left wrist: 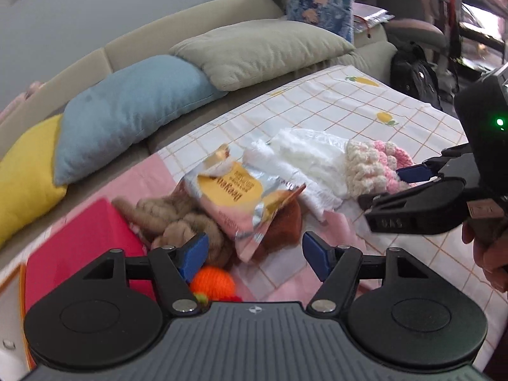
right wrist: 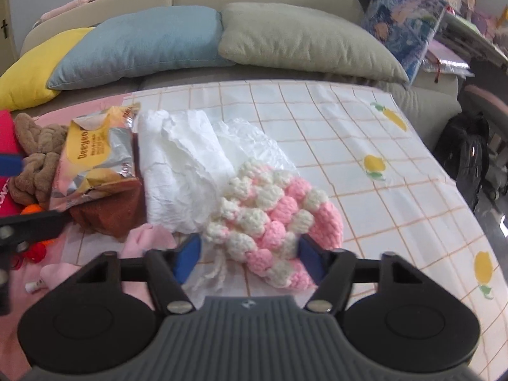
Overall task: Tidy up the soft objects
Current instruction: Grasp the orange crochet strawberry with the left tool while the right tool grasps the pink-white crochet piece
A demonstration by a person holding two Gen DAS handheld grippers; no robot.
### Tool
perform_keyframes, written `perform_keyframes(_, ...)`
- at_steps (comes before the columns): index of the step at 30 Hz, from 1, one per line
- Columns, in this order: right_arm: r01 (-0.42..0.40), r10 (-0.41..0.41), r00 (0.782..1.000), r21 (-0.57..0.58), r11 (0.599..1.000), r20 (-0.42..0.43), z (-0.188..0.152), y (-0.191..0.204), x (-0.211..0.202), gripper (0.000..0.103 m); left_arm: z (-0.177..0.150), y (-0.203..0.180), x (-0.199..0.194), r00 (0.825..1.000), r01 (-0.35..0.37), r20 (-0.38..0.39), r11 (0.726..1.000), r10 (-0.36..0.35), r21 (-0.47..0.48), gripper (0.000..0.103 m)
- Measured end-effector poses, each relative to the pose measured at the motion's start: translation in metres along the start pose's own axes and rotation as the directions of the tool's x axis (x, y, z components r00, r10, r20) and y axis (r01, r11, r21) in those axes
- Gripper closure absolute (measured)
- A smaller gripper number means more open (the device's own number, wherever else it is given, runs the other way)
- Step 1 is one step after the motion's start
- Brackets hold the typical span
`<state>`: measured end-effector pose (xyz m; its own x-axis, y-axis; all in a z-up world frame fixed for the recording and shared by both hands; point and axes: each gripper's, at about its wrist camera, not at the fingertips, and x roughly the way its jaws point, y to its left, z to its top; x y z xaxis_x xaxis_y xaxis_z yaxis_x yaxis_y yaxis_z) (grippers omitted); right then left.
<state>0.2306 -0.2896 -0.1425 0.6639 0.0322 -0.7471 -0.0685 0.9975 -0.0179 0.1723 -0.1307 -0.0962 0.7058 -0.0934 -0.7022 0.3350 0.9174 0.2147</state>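
A pile of soft things lies on the checked tablecloth (right wrist: 365, 133). My right gripper (right wrist: 249, 252) is open, its blue pads on either side of a pink-and-white crochet piece (right wrist: 273, 212) without clearly pressing it. In the left wrist view the right gripper (left wrist: 392, 189) reaches in from the right at that crochet piece (left wrist: 374, 165). My left gripper (left wrist: 255, 254) is open above the near end of a silver-and-yellow snack bag (left wrist: 241, 197) and a rust-brown knit (left wrist: 285, 225). A tan braided knit (left wrist: 177, 222) and an orange yarn ball (left wrist: 212, 281) sit by its left pad. White crumpled cloth (right wrist: 177, 165) lies mid-pile.
A bright pink box (left wrist: 82, 247) stands at the left of the pile. Yellow (left wrist: 28, 174), blue (left wrist: 127, 108) and beige (left wrist: 260, 50) pillows line the sofa behind. A pink cloth (right wrist: 143, 238) and a small tube (right wrist: 35, 285) lie near the front. A black backpack (right wrist: 466, 155) sits on the floor at right.
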Motion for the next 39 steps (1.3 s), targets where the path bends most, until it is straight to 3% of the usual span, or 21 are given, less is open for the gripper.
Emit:
perform_keyframes(1,0.02,-0.02,1.0,-0.008,1.0,0.004,-0.001,0.0,0.0,0.058,-0.004,0.0,-0.001,1.0,-0.01,-0.005,1.0,0.009,-0.013,0.025)
perform_keyframes(2,0.031,-0.031,0.999,-0.023,0.999,0.007,-0.002,0.0,0.0,0.061,-0.008,0.001,-0.002,1.0,-0.017,-0.011,1.0,0.017,-0.015,0.027)
perform_keyframes(6,0.051,-0.05,0.999,-0.048,0.998,0.011,-0.004,0.0,-0.003,0.076,-0.013,-0.012,0.002,0.994,-0.106,-0.021,0.986,0.109,0.13,0.031)
perform_keyframes(8,0.04,-0.04,0.999,-0.034,0.999,0.01,-0.005,-0.001,-0.004,0.076,-0.017,-0.025,0.009,0.975,-0.207,-0.024,0.945,0.22,0.251,0.034)
perform_keyframes(10,0.033,-0.033,0.999,-0.025,0.999,0.014,-0.006,-0.003,-0.005,0.076,-0.022,-0.037,0.017,0.958,-0.259,-0.021,0.891,0.287,0.373,0.037)
perform_keyframes(11,0.031,-0.031,0.999,-0.02,0.999,0.015,-0.006,-0.003,-0.005,0.076,-0.023,-0.04,0.022,0.956,-0.25,-0.038,0.878,0.289,0.409,0.038)
perform_keyframes(13,0.025,-0.025,1.0,-0.005,1.0,0.016,-0.006,-0.005,-0.005,0.076,-0.022,-0.039,0.029,0.954,-0.22,-0.095,0.882,0.283,0.417,0.038)
perform_keyframes(16,0.022,-0.022,1.0,0.001,1.0,0.017,-0.005,-0.006,-0.004,0.075,-0.018,-0.043,0.039,0.944,-0.211,-0.133,0.864,0.3,0.457,0.038)
perform_keyframes(19,0.021,-0.021,1.0,0.0,1.0,0.019,-0.006,-0.006,-0.004,0.075,-0.009,-0.044,0.053,0.924,-0.183,-0.221,0.866,0.313,0.465,0.039)
perform_keyframes(21,0.018,-0.018,1.0,0.005,1.0,0.019,-0.005,-0.006,-0.004,0.074,-0.01,-0.047,0.062,0.902,-0.177,-0.264,0.85,0.342,0.496,0.044)
perform_keyframes(26,0.015,-0.015,1.0,0.008,1.0,0.019,-0.005,-0.007,-0.003,0.074,-0.008,-0.046,0.074,0.885,-0.172,-0.292,0.836,0.364,0.521,0.045)
perform_keyframes(28,0.015,-0.015,1.0,0.008,1.0,0.019,-0.005,-0.007,-0.003,0.074,-0.007,-0.043,0.079,0.879,-0.176,-0.294,0.829,0.375,0.531,0.05)
perform_keyframes(34,0.021,-0.02,1.0,-0.012,1.0,0.02,-0.007,-0.005,-0.003,0.075,-0.01,-0.038,0.077,0.89,-0.177,-0.279,0.836,0.362,0.52,0.059)
perform_keyframes(39,0.024,-0.024,0.999,-0.021,0.999,0.026,-0.008,-0.004,-0.009,0.077,-0.006,-0.034,0.066,0.909,-0.176,-0.25,0.851,0.334,0.495,0.059)
